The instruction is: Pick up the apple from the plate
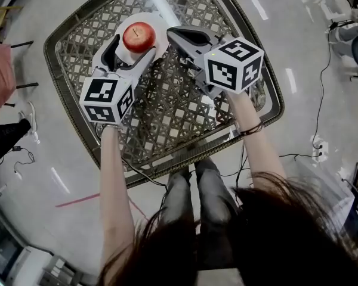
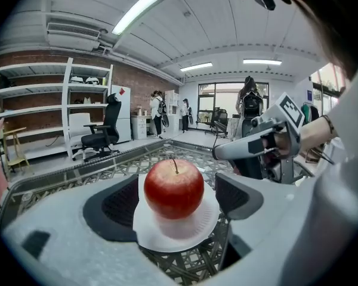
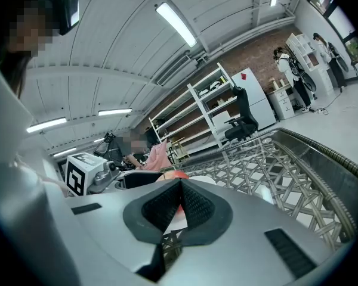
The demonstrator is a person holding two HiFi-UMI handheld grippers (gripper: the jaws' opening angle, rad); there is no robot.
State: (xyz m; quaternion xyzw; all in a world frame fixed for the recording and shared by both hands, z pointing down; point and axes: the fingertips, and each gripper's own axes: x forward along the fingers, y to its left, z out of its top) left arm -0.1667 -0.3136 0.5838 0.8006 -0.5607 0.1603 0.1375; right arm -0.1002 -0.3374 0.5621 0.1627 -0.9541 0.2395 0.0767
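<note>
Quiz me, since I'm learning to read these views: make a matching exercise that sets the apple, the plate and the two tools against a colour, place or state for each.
Column one:
1. apple
2. plate
3. left tool
4. right tool

Column two:
A. white, on the woven table
B. jaws together, nothing between them
C. red, standing on the plate
D. jaws apart, one on either side of the apple

Pairs: 1-C, 2-A, 3-D, 4-B

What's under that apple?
A white plate, which rests on a woven lattice table. The apple covers the plate's middle, so that part can't be seen.
</note>
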